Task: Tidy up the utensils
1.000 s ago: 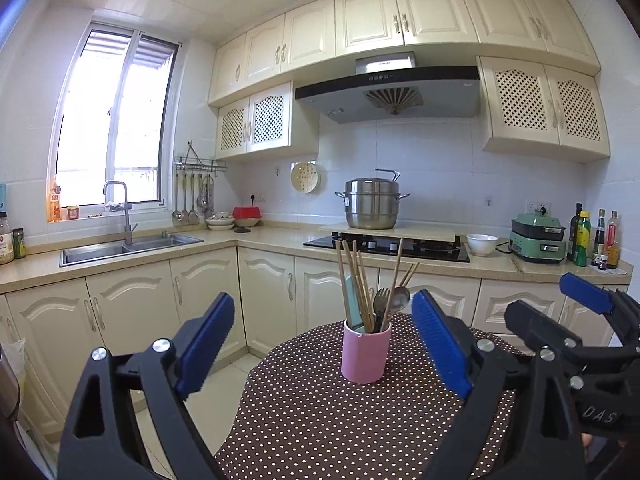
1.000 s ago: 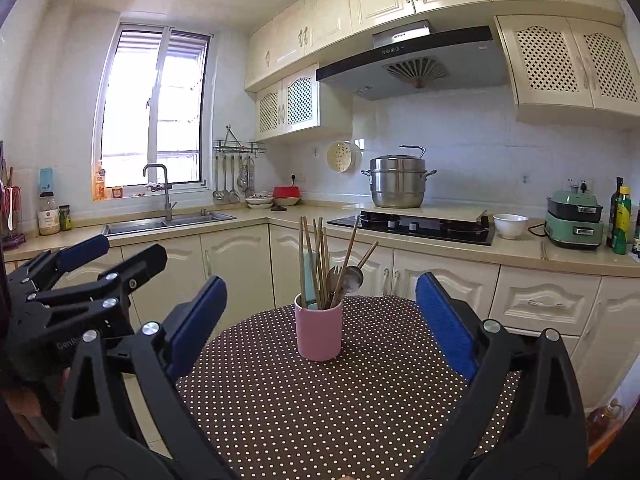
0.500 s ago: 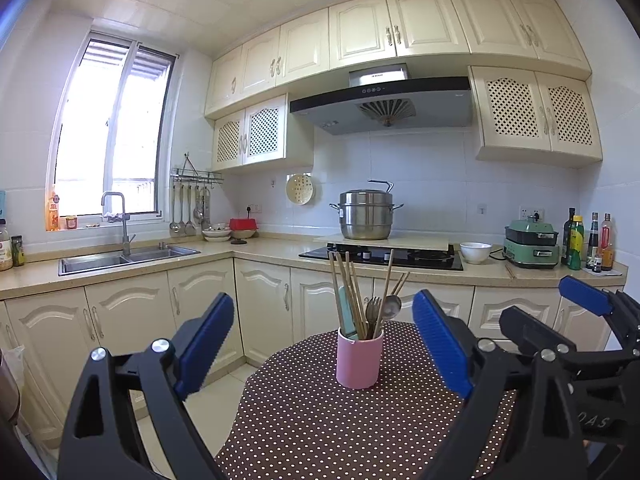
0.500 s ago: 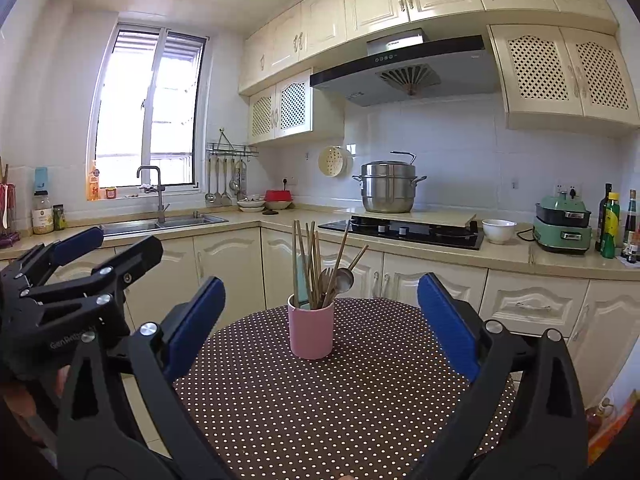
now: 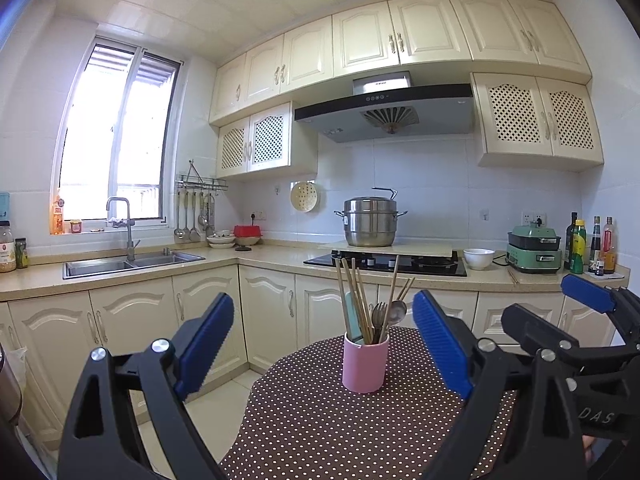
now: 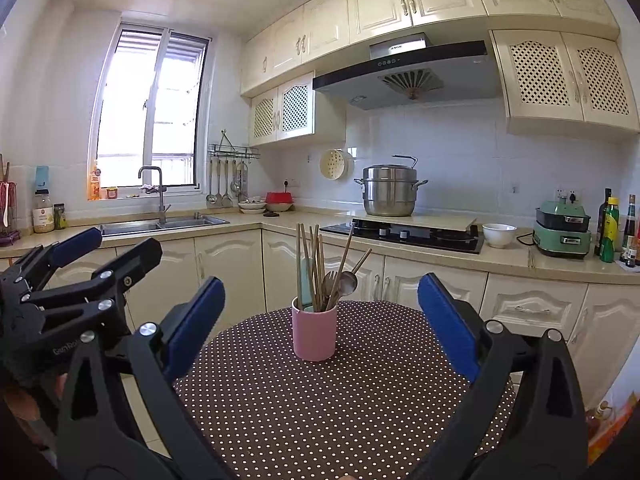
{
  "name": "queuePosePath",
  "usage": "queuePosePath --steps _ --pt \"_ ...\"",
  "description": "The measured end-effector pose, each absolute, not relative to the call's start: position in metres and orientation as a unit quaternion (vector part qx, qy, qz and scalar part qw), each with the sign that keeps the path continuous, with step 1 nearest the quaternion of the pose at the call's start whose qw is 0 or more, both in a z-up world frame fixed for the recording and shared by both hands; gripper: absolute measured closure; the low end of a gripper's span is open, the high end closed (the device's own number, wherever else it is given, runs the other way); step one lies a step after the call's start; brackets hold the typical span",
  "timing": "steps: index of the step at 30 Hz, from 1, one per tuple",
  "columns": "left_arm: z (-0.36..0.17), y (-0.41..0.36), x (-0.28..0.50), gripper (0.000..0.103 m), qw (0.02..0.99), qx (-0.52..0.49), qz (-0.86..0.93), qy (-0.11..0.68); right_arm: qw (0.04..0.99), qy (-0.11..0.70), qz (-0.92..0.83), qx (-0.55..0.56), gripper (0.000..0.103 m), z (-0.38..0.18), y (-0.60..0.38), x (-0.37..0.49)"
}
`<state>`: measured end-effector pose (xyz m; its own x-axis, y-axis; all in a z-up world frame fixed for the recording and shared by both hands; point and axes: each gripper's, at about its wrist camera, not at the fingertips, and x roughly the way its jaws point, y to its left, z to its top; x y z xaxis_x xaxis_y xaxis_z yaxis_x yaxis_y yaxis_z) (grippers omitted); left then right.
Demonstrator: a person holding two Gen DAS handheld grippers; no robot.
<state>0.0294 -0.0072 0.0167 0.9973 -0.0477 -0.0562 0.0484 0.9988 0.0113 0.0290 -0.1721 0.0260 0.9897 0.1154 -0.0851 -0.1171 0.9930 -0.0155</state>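
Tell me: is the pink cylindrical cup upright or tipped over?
Upright. The pink cylindrical cup stands on the dotted tablecloth, utensils pointing up.

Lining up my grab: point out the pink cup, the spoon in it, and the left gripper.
pink cup (image 6: pixel 314 336): right wrist view, front wall.
spoon (image 6: pixel 347 282): right wrist view, bowl.
left gripper (image 5: pixel 323 344): left wrist view, gap midway between fingertips.

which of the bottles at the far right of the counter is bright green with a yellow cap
The green bottle, second from the left in the cluster beside the green cooker. The bottle to its left is dark, and those to its right are dark and reddish.
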Motion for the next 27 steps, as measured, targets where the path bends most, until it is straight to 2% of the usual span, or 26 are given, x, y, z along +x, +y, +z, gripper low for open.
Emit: queuePosePath --steps 27 --pt "0.0134 -0.008 0.0305 0.014 0.999 0.004 -0.023 0.03 0.997 0.048 0.06 -0.006 0.008 0.027 -0.1764 0.031"
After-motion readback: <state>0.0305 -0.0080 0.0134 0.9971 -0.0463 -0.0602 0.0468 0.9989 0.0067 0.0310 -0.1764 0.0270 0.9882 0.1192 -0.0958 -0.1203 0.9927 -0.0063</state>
